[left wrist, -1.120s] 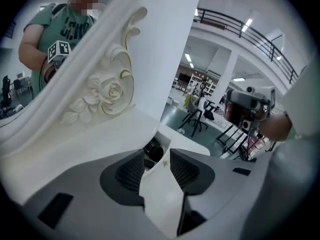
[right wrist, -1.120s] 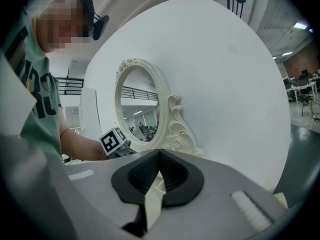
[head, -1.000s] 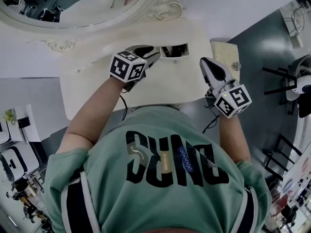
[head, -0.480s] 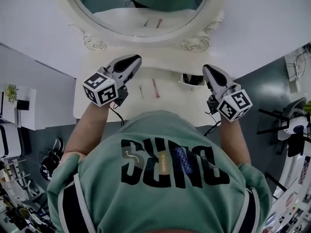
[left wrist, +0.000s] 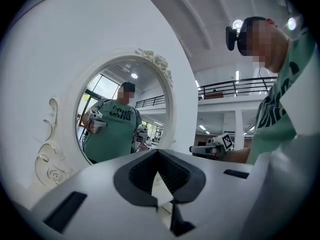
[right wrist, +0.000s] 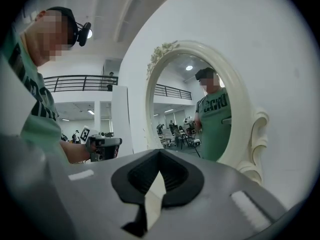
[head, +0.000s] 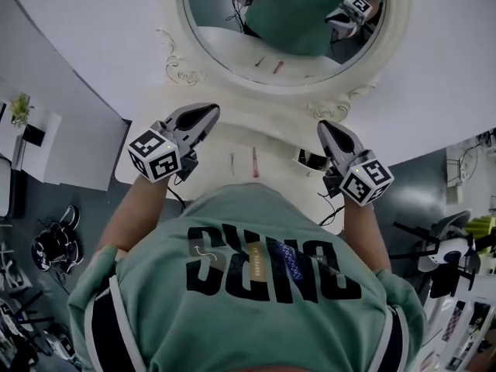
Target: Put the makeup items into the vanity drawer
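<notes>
Left hand-held gripper (head: 208,115), jaws just closed on nothing, and shut, empty right hand-held gripper (head: 327,128) hover above the desk (head: 275,149); next, open wide and straddle the pink pencil (head: 254,162) crosswise.

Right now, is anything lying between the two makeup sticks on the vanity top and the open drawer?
Nothing visible does. The pink stick and the thinner stick beside it lie on bare vanity top, and the stretch rightward to the open drawer is bare. The right gripper overlaps the drawer's right side in the head view.
</notes>
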Tool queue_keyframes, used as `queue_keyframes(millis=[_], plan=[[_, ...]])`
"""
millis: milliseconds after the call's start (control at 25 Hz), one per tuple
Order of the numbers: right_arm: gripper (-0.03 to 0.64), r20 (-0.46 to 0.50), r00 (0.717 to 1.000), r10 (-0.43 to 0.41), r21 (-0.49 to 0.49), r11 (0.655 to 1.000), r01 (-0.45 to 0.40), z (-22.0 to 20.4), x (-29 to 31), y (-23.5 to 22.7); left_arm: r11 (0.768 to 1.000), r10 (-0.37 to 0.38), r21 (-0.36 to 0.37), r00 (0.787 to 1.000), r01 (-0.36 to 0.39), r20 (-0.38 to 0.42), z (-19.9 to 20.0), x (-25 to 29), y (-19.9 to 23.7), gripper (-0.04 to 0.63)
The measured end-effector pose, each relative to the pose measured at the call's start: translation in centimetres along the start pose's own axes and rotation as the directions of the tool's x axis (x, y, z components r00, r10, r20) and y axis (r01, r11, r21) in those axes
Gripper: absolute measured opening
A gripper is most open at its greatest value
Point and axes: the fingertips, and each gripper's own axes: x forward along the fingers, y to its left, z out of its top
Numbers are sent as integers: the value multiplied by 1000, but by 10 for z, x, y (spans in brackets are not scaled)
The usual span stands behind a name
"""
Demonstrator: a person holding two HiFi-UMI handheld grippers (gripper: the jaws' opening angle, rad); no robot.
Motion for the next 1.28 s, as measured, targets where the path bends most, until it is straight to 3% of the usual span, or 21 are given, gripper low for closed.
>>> queue_keyframes(millis=[400,1280], plan=[[8,-68,998,7,-20,1000,-9,-17,-2,4,999,-19,-40,999,17,-30,-17,7,-6,3],[8,-67,998,-11,-27,1000,9,-24,-14,4,998,-47,-47,997,45,-55,-24,19,-11,3]])
